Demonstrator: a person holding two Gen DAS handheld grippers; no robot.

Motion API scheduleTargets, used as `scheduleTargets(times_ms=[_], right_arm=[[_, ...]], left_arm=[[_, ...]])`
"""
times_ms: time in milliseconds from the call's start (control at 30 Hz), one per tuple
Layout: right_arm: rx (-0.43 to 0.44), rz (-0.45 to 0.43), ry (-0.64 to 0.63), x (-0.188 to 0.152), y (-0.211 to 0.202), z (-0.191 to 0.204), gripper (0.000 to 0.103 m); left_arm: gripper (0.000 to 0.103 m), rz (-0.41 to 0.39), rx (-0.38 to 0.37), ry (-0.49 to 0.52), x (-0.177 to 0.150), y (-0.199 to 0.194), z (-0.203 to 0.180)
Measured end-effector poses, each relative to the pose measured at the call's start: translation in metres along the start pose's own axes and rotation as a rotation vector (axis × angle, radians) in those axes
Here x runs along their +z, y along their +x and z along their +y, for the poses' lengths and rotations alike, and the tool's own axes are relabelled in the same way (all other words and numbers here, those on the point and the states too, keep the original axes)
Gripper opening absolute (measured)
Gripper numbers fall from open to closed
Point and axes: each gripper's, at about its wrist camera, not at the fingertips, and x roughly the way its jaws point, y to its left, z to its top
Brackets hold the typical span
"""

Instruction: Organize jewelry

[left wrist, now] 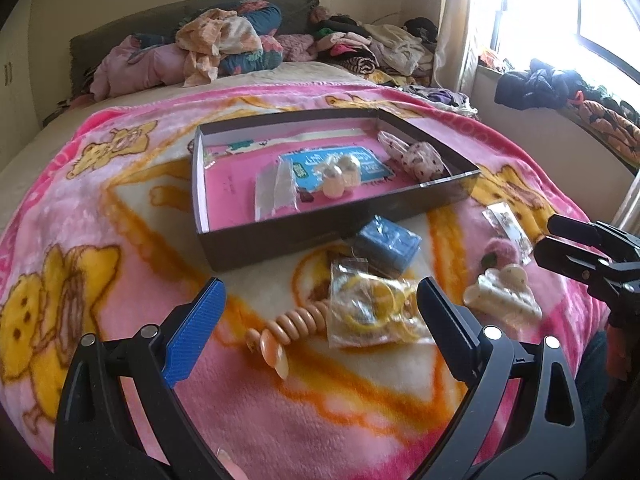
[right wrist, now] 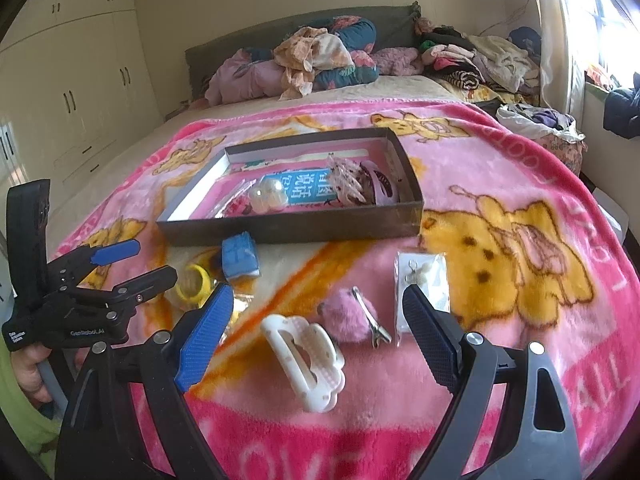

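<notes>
Now both hands are getting ready: the left gripper is spread wide over the bag of yellow bands, the right gripper is spread wide over the white hair claw, and the box is waiting just behind.

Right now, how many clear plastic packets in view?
3. One inside the box, at its front. One with yellow rings between the left tongs. One earring packet rightmost on the blanket. More may be hidden.

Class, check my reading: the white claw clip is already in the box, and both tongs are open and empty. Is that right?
Not quite. The right wrist view shows the claw clip lying on the blanket, outside the box. The rest stands: the left tongs and right tongs are open and empty.
</notes>
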Motion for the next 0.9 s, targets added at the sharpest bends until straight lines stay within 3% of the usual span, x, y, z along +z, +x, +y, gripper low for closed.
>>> scheduleTargets(times_ms=[567, 900], right_arm=[[0.003, 0.082, 0.041, -0.024, 0.007, -0.010, 0.083], [0.031, 0.156, 0.030, -0.030, 0.025, -0.008, 0.062]], left_arm=[[0.087, 0.016, -0.063, 0.036, -0.022, -0.008, -0.024], [0.084, 0.013, -0.041, 0.067, -0.021, 0.006, -0.031]])
